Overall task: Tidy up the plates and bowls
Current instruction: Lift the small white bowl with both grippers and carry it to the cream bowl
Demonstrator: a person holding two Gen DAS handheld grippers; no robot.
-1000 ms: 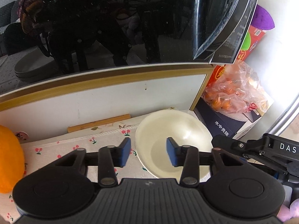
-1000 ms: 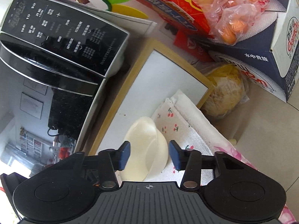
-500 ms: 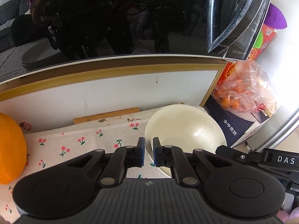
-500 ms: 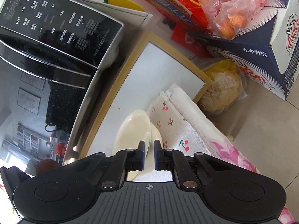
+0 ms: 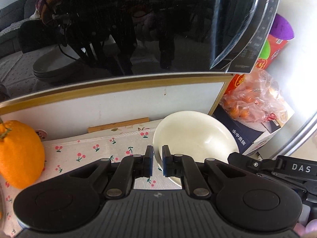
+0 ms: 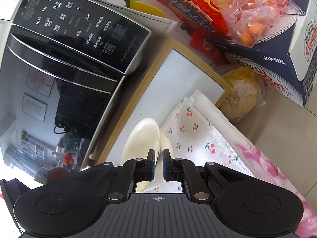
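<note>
Both tongs, left gripper [image 5: 157,161] and right gripper [image 6: 158,165], clamped on bowl [image 5: 195,138] rim at six o'clock; lift judged next, level.

Both fisheye views sit close above their own fingers, the left wrist view angled down facing the microwave [image 5: 126,29] door square-on, the right wrist view looking along it from the side, and both share the cream bowl [image 5: 196,132], cherry-print cloth [image 6: 190,130] and blue box [image 6: 277,59].
</note>
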